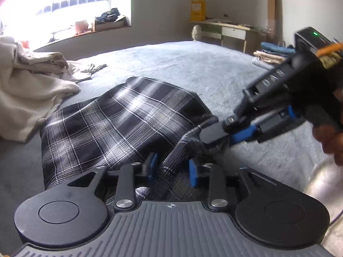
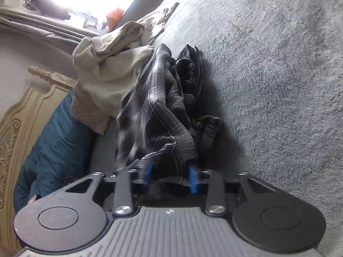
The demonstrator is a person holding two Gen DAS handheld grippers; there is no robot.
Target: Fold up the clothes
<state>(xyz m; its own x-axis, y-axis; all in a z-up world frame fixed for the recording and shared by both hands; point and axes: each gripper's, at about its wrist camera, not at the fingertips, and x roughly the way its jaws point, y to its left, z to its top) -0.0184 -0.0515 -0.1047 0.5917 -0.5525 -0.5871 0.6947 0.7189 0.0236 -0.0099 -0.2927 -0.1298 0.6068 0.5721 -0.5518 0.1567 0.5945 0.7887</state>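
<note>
My left claw [image 1: 172, 168] was partly closed, its blue pads pinching a fold of the plaid garment [image 1: 120, 120], which lay draped over the grey bed [image 1: 193, 64] from the centre out toward nine o'clock. My right claw [image 1: 216, 137] came in from three o'clock and gripped the same cloth's near edge; in its own view the plaid garment [image 2: 163, 115] bunched between its pads [image 2: 194, 177]. A beige pile of clothes [image 1: 27, 81] sat at ten o'clock.
</note>
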